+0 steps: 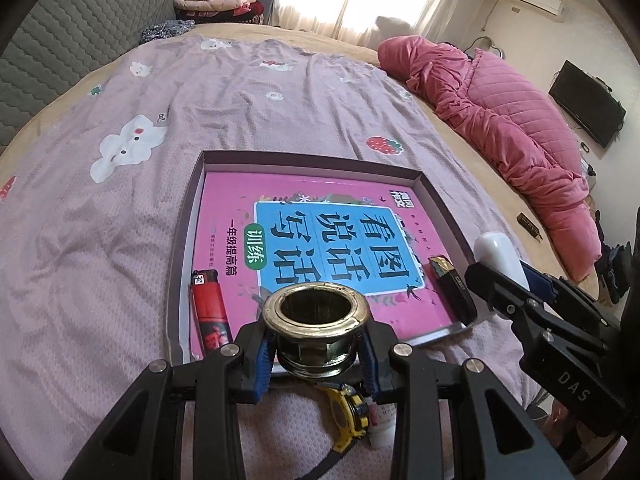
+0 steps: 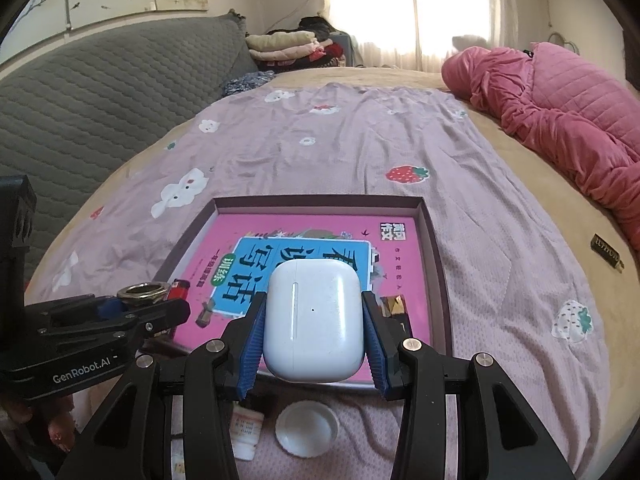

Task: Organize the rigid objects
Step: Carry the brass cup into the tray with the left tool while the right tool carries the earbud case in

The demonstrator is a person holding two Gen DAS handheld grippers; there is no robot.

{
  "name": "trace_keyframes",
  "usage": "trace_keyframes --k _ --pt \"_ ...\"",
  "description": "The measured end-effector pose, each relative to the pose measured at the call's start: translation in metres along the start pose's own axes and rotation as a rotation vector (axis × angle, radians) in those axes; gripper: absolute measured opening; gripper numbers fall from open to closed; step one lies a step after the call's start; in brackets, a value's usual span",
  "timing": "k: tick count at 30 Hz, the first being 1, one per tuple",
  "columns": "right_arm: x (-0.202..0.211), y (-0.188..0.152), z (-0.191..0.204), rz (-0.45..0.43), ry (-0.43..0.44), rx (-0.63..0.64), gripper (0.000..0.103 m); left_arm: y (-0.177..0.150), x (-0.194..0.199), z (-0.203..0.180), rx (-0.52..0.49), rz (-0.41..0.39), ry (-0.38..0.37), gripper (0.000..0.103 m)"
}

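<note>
A: What is nearest?
B: The left gripper (image 1: 316,354) pinches a brass ring (image 1: 316,316); the right gripper (image 2: 314,332) pinches a white earbud case (image 2: 314,320). Both hang over the near edge of a shallow box (image 1: 192,216) on the bed (image 1: 120,220).
A: And further in?
B: Inside the box lie a pink book (image 1: 228,204), a red lighter (image 1: 208,308) and a dark lipstick (image 1: 450,284). A pink quilt (image 1: 500,120) lies beyond.

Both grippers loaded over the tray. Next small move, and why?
Probably lower the left gripper and set the brass fitting on the pink book between the red lighter and black lighter: it hangs at the tray near edge.
</note>
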State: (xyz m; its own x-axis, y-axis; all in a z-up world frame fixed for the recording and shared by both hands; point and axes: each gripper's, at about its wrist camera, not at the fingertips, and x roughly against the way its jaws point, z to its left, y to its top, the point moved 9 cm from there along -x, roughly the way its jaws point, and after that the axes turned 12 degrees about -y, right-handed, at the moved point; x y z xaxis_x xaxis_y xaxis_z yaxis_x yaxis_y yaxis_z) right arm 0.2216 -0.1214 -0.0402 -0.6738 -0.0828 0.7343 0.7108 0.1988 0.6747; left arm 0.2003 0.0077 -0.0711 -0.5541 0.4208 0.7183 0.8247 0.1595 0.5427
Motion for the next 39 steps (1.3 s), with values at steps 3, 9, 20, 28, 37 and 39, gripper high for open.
trace_keyframes --k 3,9,20,28,37,39 --pt "-0.006 0.002 0.002 0.007 -0.001 0.005 0.045 0.002 -0.006 0.003 0.003 0.007 0.004 0.036" --pt "-0.016 0.002 0.005 0.023 0.002 0.014 0.045 0.003 -0.018 0.006 0.004 0.028 0.011 0.036" --pt "-0.040 -0.017 0.004 0.098 0.008 0.015 0.045 -0.001 -0.034 0.009 -0.006 0.066 0.019 0.036" --pt "-0.048 -0.018 0.006 0.106 0.024 0.018 0.045 -0.005 -0.043 0.010 -0.009 0.093 0.017 0.036" --pt "-0.058 -0.022 0.007 0.116 0.033 0.018 0.045 -0.007 -0.049 0.014 -0.003 0.109 0.024 0.036" --pt "-0.060 -0.025 0.008 0.121 0.036 0.023 0.045 -0.008 -0.050 0.015 -0.006 0.112 0.028 0.036"
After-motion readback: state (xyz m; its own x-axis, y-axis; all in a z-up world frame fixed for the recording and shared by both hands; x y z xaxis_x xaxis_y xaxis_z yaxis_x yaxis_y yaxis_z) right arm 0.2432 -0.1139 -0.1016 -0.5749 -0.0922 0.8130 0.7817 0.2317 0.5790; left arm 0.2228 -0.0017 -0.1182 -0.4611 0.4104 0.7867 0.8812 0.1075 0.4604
